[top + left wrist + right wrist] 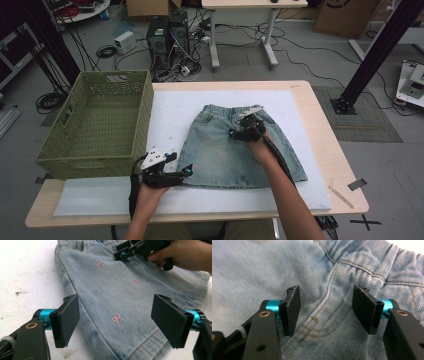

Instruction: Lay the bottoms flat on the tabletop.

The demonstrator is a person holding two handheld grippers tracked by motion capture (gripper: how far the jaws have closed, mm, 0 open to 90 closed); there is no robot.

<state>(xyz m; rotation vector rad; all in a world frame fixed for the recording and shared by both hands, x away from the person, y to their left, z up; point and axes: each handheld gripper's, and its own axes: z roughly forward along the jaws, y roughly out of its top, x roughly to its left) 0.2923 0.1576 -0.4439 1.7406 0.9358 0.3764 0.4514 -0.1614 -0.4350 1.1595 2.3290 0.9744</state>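
The open left gripper (187,170) is straddling the skirt's (220,155) near-left hem corner while the open right gripper (240,129) is hovering near its waistband.

One skirt, one basket, two tongs on one desk

One light blue denim skirt (240,147) with three small pink embroidered bows (118,319) countable in the left gripper view; one olive-green woven plastic basket (100,125); one white mat (170,115); one pale wooden desk (330,150); two black tongs, left tongs (186,171) and right tongs (235,133)
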